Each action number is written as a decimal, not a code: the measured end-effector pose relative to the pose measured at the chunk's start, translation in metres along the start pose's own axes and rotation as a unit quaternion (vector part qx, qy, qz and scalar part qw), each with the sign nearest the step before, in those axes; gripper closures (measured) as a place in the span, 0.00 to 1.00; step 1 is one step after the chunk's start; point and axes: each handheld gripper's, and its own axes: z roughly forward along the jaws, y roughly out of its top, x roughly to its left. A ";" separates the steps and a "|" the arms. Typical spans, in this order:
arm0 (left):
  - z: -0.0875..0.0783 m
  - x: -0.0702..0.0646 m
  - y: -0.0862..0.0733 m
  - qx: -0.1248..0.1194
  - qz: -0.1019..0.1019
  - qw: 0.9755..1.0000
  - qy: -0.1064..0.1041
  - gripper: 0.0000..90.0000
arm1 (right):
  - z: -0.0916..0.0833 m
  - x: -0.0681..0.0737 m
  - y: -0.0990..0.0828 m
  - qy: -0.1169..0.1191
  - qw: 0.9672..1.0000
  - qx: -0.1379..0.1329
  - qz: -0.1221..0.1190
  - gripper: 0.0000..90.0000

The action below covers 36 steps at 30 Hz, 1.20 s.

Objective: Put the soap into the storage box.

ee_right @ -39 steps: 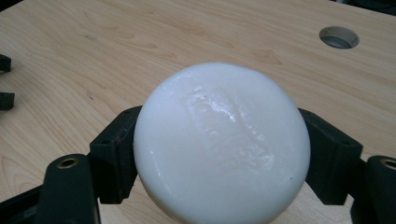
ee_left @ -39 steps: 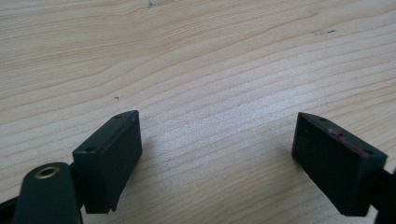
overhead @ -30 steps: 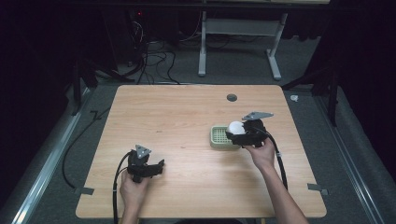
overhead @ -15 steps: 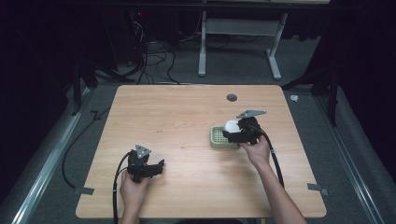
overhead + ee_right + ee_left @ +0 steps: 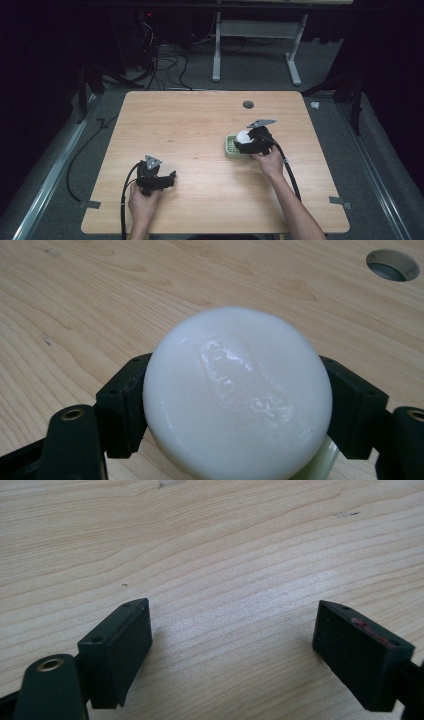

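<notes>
The right gripper (image 5: 239, 405) has its two black jaws pressed against either side of a round white soap (image 5: 237, 392), whose top face carries a raised stamp. A pale green edge (image 5: 320, 462) peeks out below the soap. Behind lies the wooden table (image 5: 125, 290), with a round hole (image 5: 392, 265) at the upper right.

I can read no text anywhere. The white soap bar (image 5: 237, 395) clamped in my right hand-held gripper (image 5: 235, 405) carries an embossed stamp on its top face, but the raised marks are too soft and glossy to make out as letters. The counter (image 5: 190, 125) bears no label or number.
</notes>
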 end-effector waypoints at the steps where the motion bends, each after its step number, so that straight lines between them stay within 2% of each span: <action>1: 0.000 0.000 0.000 0.000 0.000 1.000 0.000 0.18 | 0.001 0.000 0.000 -0.001 1.000 0.003 0.001 0.28; 14: 0.000 0.000 0.000 0.000 0.000 1.000 0.000 0.18 | 0.016 -0.002 -0.004 -0.019 1.000 0.022 -0.007 0.28; 36: 0.000 0.000 0.000 -0.001 -0.001 1.000 -0.002 0.18 | 0.029 -0.004 -0.010 -0.016 0.999 0.045 -0.001 0.27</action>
